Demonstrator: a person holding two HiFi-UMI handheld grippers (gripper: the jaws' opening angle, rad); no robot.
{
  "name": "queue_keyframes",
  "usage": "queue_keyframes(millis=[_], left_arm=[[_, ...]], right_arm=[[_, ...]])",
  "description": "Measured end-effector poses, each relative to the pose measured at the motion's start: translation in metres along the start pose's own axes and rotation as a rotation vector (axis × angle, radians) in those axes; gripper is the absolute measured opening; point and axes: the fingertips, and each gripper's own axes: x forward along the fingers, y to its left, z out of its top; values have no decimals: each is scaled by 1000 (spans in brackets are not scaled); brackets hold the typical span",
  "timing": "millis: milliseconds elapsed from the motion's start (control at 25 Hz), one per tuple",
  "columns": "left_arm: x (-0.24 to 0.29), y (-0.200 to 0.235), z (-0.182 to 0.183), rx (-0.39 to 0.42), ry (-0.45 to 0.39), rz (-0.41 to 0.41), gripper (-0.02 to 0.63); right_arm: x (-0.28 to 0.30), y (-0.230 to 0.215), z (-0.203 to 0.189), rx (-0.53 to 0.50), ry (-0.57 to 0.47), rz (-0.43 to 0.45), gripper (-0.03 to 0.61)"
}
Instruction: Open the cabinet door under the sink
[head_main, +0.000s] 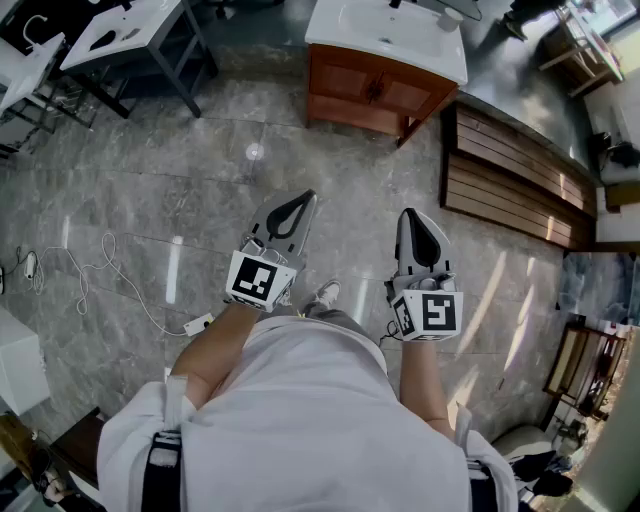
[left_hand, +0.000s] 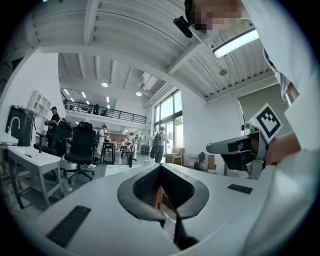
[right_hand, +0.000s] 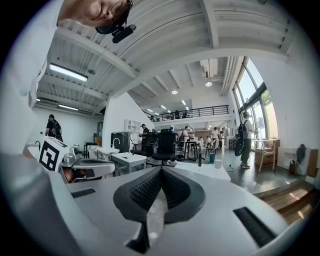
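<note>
Two sets of jaws are clenched tip to tip with nothing between them. These belong to the left gripper (head_main: 295, 205) (left_hand: 161, 170) and the right gripper (head_main: 415, 218) (right_hand: 161, 170), held side by side and roughly level in front of the person. Both are above the grey marble floor (head_main: 200, 160).

The reddish-brown wooden cabinet (head_main: 375, 92) under the white rectangular sink (head_main: 385, 35) stands well apart, straight ahead. Its doors are flush and closed.

The likeliest trouble, as I judge it, is arriving with the jaws still shut. They would only knock against the small dark door handles (head_main: 376, 88) rather than take one. The handles sit close together at the middle seam, so a careless reach could catch the wrong door or pinch both. A pull that ignores the hinge arc could slip off the handle. The dark slatted wooden platform (head_main: 515, 170) lies just beside the cabinet on the right and may crowd that side. The white cable (head_main: 100, 270) trails on the floor to the left, out of the direct path.

The sink basin looks empty from what shows of it. What the cabinet holds is hidden.
</note>
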Motion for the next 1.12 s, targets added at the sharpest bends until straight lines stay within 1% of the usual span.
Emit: queue_keyframes(millis=[360,520,800,1000,1120], left_arm=[[32,-21,-14,-15,37,24,9],[50,-32,-14,-1,37,39,9],[76,-48,-23,-6,40,51,9],[96,-45,-35,-18,55,38,9],[114,-32,-42,-24,61,26,9]], right_arm=[[3,-40,-10,11,5,33,31],[0,-69,-8,22,-30,12,32],[3,-101,-16,6,-33,21,32],[13,-109,-21,-2,-19,33,32],[27,-119,-25,6,-12,12,32]])
